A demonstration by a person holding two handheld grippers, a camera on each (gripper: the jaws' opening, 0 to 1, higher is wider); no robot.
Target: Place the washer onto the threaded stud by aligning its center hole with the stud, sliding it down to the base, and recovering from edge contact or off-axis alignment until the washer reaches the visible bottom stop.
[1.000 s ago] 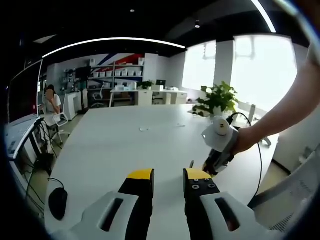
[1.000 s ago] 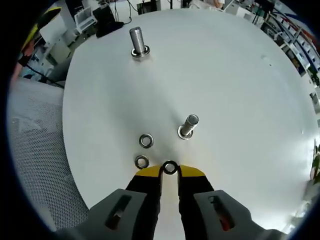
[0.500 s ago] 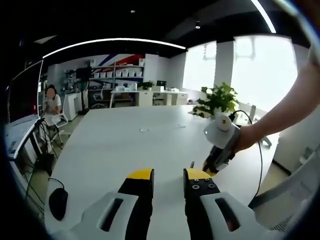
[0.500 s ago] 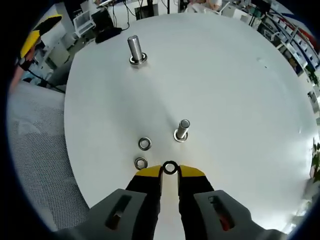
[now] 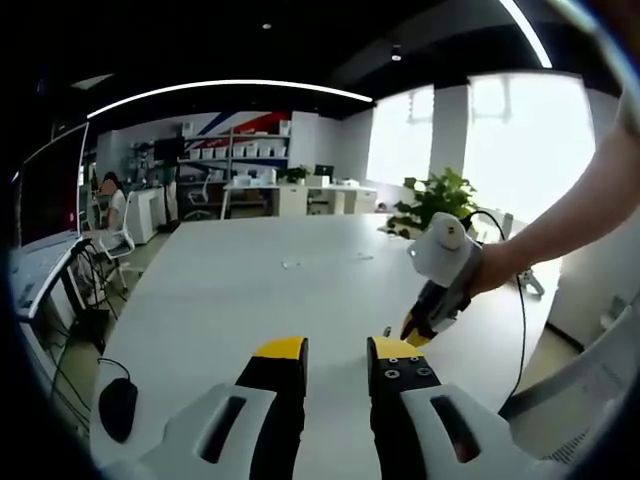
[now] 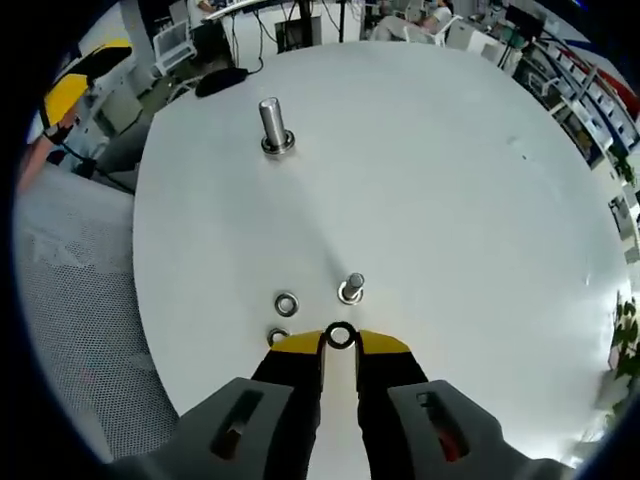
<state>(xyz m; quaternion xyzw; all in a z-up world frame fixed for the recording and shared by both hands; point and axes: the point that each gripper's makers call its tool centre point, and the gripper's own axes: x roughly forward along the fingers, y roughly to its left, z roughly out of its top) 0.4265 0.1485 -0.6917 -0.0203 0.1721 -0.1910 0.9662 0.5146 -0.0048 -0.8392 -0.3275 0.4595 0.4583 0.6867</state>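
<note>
Right gripper view: right gripper (image 6: 340, 338) pinches washer (image 6: 340, 335) just short of stud (image 6: 351, 288) | two washers (image 6: 286, 303) on table (image 6: 450, 200) | left gripper (image 5: 335, 352) slightly apart, empty

We see a dark metal washer (image 6: 340, 335) pinched edge-on at the right gripper (image 6: 340, 341) tips, just short of a short upright threaded stud (image 6: 351, 288) mid-table.

One loose washer (image 6: 279, 336) is half hidden behind the right tool (image 6: 340, 340) tip. The near bolt (image 6: 351, 289) base is too small to show its thread. In the left gripper view, the person's arm (image 5: 570, 225) runs off the picture's edge.
</note>
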